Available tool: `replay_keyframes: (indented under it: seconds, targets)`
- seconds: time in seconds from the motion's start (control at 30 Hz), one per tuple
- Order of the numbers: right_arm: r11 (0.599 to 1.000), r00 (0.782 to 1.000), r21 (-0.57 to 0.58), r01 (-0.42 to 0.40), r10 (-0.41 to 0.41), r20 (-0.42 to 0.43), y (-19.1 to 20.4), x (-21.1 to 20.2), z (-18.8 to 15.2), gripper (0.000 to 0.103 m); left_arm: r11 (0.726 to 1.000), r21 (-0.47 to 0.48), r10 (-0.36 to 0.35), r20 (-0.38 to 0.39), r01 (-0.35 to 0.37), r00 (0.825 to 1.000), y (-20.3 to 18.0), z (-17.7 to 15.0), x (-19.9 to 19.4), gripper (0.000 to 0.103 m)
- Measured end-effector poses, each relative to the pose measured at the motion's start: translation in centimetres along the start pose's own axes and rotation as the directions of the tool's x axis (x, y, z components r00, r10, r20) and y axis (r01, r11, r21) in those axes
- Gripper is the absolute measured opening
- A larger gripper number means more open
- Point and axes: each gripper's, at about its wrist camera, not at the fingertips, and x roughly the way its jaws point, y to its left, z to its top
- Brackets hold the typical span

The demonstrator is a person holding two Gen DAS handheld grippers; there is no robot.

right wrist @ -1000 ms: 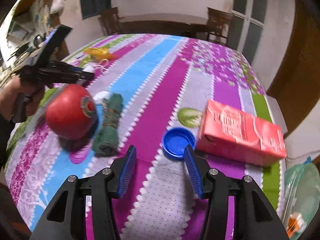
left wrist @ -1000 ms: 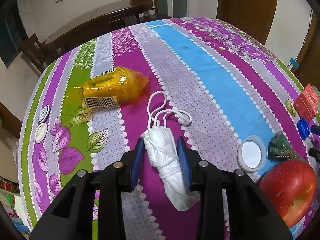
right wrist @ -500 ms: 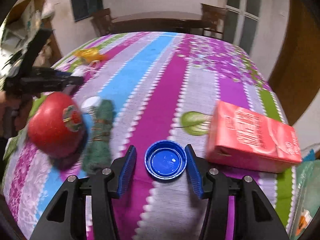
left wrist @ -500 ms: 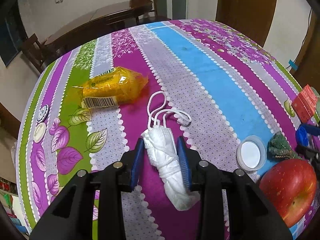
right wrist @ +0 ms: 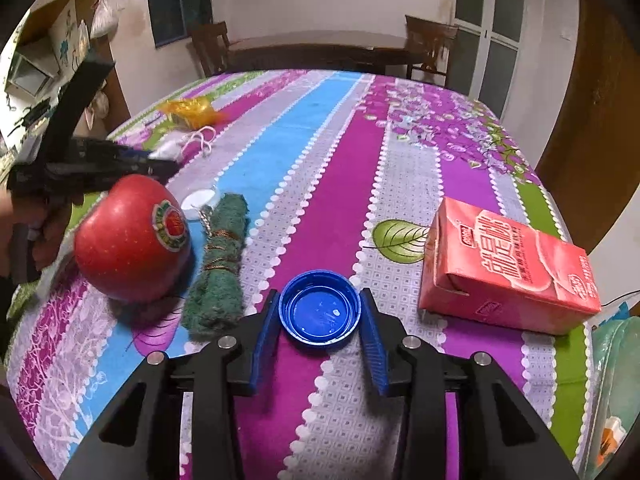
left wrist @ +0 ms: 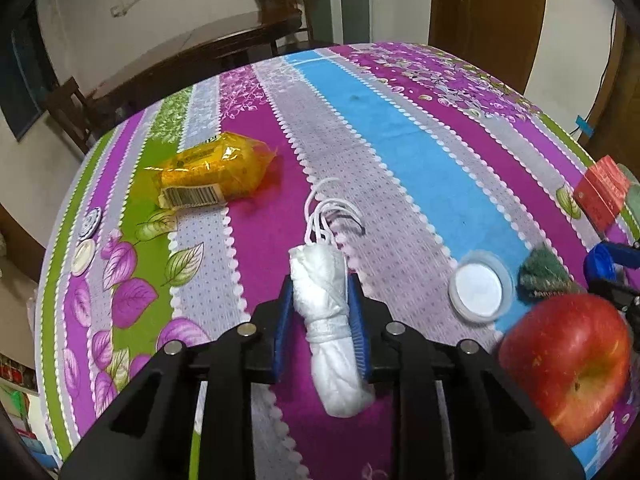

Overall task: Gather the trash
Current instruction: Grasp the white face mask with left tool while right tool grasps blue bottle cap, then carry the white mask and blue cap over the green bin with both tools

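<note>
White mask [left wrist: 326, 300], blue cap [right wrist: 319, 307]

Soft room light is falling from above on the bright striped tablecloth [right wrist: 320, 168]. Both pictures are bending round at the edges, with dark corners. The shiny round red apple [left wrist: 568, 364] is looking blurry and casting a small shadow.

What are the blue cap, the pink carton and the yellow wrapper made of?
Blue cap: probably moulded plastic, smooth with a slight sheen. Pink carton: looks like coated paperboard, with folded seams and printed faces. Yellow wrapper: thin plastic film, translucent, crinkled and glossy.
</note>
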Motion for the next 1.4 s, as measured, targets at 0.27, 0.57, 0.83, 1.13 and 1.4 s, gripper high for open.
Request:
replay_keyframes:
  seconds: [0.27,0.57,0.83,1.13,1.4]
  targets:
    - [1.000,0.991,0.004,0.021,-0.021,0.131,1.4,-4.6,-0.6,0.040,0.995,-0.089,0.068,0.149,-0.055,0.987,0.2,-1.9,-5.7,0.023]
    - [0.998,0.948,0.035,0.058,-0.066,0.310,3.1,-11.2,-1.7,0.041,0.992,-0.122,0.076,0.353,-0.034,0.933,-4.8,-5.4,-15.1,0.024]
    - [0.993,0.909,0.058,0.103,-0.117,0.400,3.6,-16.7,-3.2,0.041,0.995,-0.099,0.038,0.461,0.009,0.887,-11.5,-6.6,-19.3,0.024]
    - [0.987,0.880,0.102,0.122,-0.155,0.448,2.3,-22.1,-5.6,0.040,0.998,-0.057,0.016,0.518,0.016,0.855,-17.1,-7.0,-21.9,0.024]
    - [0.984,0.868,0.122,0.131,-0.174,0.465,1.0,-25.3,-7.0,0.040,0.999,-0.031,-0.002,0.524,0.022,0.852,-19.2,-6.9,-21.7,0.024]
